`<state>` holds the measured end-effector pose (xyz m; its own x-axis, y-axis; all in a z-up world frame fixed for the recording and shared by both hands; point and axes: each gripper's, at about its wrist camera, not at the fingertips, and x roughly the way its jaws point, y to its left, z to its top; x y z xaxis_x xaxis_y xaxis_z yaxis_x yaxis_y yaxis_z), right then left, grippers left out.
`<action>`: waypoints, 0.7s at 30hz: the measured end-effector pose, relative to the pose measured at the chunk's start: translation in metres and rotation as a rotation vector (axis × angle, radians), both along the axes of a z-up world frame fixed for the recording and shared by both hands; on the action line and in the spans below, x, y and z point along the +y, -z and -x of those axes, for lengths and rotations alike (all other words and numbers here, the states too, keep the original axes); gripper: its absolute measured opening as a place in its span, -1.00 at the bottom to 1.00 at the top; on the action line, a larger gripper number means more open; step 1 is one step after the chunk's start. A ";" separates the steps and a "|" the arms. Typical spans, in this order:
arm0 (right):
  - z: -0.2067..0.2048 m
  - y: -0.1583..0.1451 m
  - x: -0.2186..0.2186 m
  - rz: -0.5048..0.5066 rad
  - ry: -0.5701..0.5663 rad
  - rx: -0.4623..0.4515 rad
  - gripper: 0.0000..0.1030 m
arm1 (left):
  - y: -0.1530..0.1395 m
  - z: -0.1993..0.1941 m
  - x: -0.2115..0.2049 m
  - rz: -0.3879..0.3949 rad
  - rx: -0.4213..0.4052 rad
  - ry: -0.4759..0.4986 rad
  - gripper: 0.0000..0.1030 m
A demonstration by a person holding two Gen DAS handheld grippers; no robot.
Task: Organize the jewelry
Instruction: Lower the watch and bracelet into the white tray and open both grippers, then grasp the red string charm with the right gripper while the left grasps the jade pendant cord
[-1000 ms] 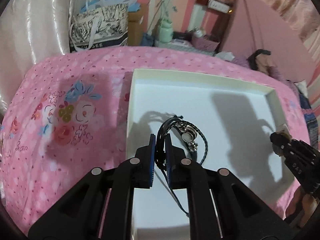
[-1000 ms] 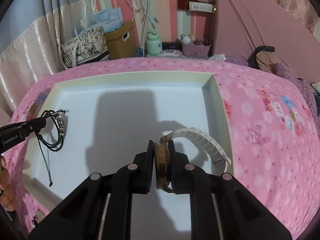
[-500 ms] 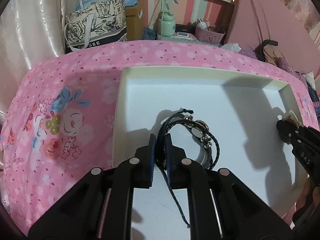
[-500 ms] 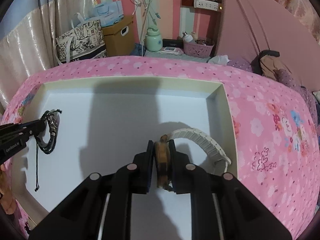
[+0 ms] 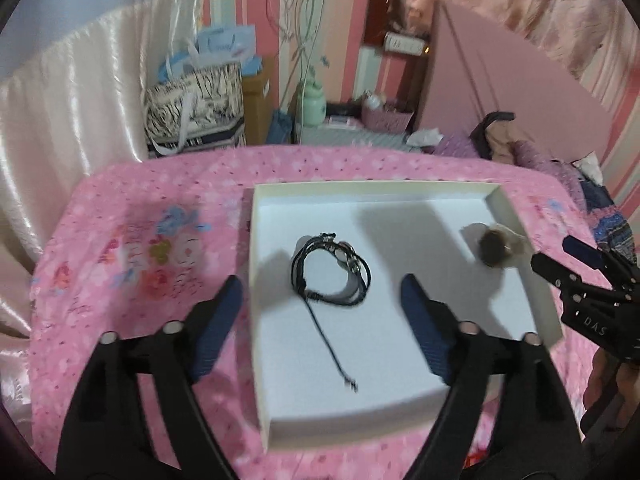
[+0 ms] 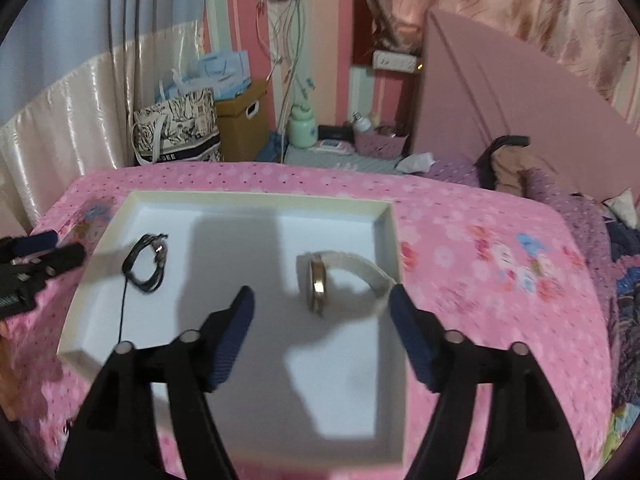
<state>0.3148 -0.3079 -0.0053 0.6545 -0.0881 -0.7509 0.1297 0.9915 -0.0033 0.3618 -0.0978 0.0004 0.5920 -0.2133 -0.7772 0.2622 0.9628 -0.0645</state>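
Both my tongs, left tongs (image 5: 322,300) and right tongs (image 6: 322,312), now gape wide and empty: bracelet (image 5: 330,274) lies centre-frame, watch (image 6: 340,284) mid-right, spaced apart in the tray (image 6: 256,197).

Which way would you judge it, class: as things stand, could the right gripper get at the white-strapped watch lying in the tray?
Probably yes. The right gripper is open, and the watch lies in the white tray just ahead of the gap between its fingers, with nothing over it. The black bracelet lies well off to the left.
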 end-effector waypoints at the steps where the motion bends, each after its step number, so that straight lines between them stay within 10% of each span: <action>1: 0.015 -0.002 0.002 0.006 0.000 -0.003 0.55 | -0.003 0.009 0.002 -0.005 -0.010 -0.003 0.73; 21: 0.132 0.042 0.063 -0.017 -0.064 0.166 0.57 | 0.047 0.143 0.062 -0.129 0.010 -0.044 0.94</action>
<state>0.1827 -0.2447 -0.0469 0.5249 -0.0363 -0.8504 0.0652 0.9979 -0.0024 0.2187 -0.0359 -0.0462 0.5904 -0.0854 -0.8026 0.2194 0.9739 0.0577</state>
